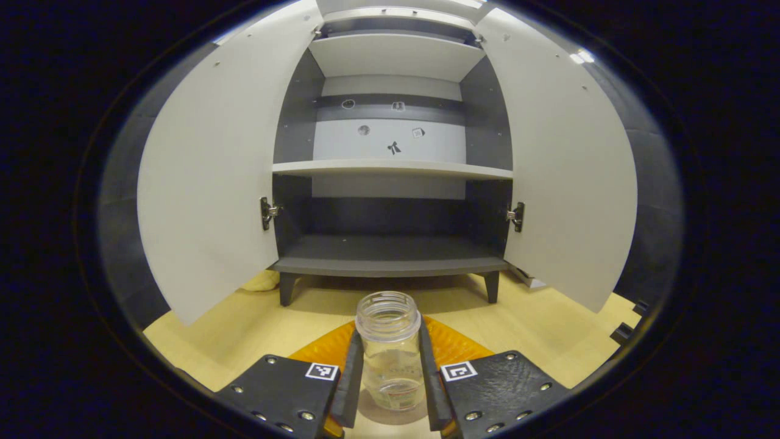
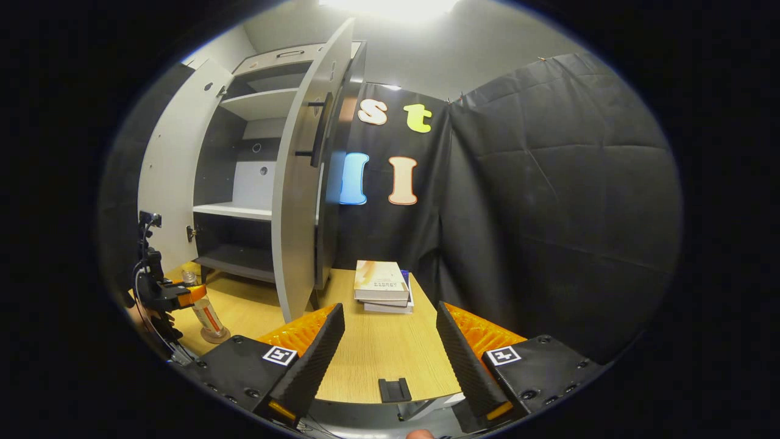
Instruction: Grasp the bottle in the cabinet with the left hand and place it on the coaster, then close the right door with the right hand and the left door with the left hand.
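- Bottle [image 1: 390, 350], clear plastic and uncapped, stands on the round grey coaster [image 1: 390, 414] on the pale wooden table [image 1: 244, 329], pinched between the left gripper [image 1: 390, 378] fingers; placing looks nearly done.
- Next: release, then shut the grey right door [image 1: 567, 183].
- Right gripper view adds the right gripper [image 2: 384, 360] spread empty, stacked books [image 2: 381, 286], and the door handle [image 2: 317, 131].

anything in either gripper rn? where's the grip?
Left gripper holds the clear bottle by its body, jaws on opposite sides below the neck. Right gripper is open, holding nothing.
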Tool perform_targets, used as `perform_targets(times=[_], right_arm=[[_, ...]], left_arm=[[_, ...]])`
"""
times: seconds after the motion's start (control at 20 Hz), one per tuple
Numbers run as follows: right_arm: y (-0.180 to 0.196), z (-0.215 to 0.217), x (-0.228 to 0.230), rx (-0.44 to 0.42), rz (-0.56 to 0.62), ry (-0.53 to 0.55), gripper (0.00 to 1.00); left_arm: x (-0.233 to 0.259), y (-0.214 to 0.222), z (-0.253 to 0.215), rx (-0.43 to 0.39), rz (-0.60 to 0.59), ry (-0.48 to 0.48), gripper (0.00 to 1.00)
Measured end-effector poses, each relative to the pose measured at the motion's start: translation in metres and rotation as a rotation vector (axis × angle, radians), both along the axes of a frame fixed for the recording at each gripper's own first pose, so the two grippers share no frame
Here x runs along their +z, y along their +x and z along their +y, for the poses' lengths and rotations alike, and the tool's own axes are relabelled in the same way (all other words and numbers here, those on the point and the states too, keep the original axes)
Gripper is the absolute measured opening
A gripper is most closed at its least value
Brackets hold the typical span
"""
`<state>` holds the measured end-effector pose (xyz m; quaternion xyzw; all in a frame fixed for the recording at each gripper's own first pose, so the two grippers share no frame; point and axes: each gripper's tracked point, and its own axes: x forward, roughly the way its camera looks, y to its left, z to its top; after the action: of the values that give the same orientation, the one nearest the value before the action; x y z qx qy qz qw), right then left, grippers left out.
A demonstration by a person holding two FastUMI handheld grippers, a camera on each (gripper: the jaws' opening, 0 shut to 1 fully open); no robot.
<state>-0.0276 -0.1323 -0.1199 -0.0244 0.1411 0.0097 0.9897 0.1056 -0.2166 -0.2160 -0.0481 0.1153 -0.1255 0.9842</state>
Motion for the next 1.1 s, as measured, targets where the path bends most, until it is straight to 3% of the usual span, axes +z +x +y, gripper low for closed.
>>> perform_targets(times=[0.1, 0.25, 0.7, 1.1], right_arm=[[0.002, 0.001, 0.001, 0.004, -0.002, 0.011, 0.97], [0.005, 0.002, 0.006, 0.010, -0.011, 0.041, 0.97], [0.053, -0.001, 0.070, 0.020, -0.118, 0.123, 0.97], [0.108, 0.008, 0.116, 0.000, -0.159, 0.135, 0.96]], left_arm=[[0.006, -0.008, 0.001, 0.004, -0.002, 0.007, 0.48], [0.019, -0.013, -0.001, 0.009, -0.012, 0.036, 0.96], [0.111, -0.051, 0.013, 0.046, -0.094, 0.053, 0.95], [0.182, -0.070, 0.075, 0.134, -0.132, -0.002, 0.95]])
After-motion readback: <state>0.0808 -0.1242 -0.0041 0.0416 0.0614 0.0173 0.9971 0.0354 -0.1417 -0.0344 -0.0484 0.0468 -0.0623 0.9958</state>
